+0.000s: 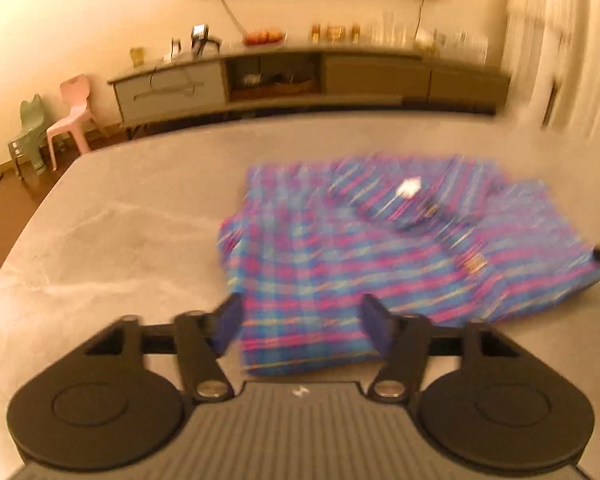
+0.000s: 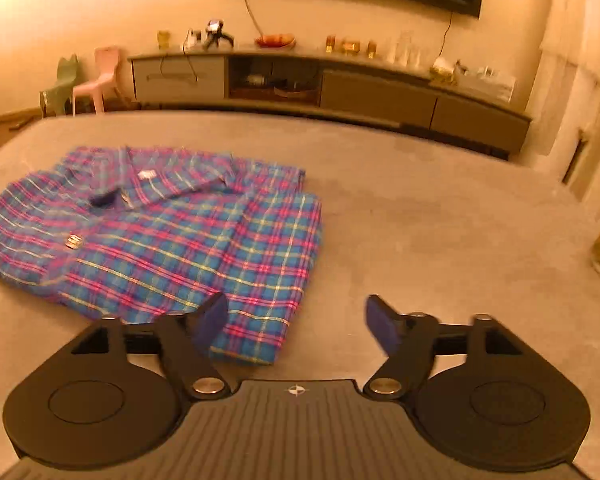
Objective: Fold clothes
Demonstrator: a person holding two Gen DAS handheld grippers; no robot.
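Shirt (image 2: pixel 172 236), plaid and partly folded, lies flat on the grey table (image 2: pixel 420 220). Left gripper (image 1: pixel 298 320) and right gripper (image 2: pixel 296 318) both hover above it, fingers spread, grasping nothing.

left gripper (image 1: pixel 300 320) jaws apart, right gripper (image 2: pixel 296 320) jaws apart

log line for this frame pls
left hand-held gripper: open, empty | right hand-held gripper: open, empty | plaid shirt: partly folded on table

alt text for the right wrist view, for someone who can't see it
A blue and pink plaid shirt lies partly folded on a grey table, left of centre. The right gripper is open and empty near its closest corner.
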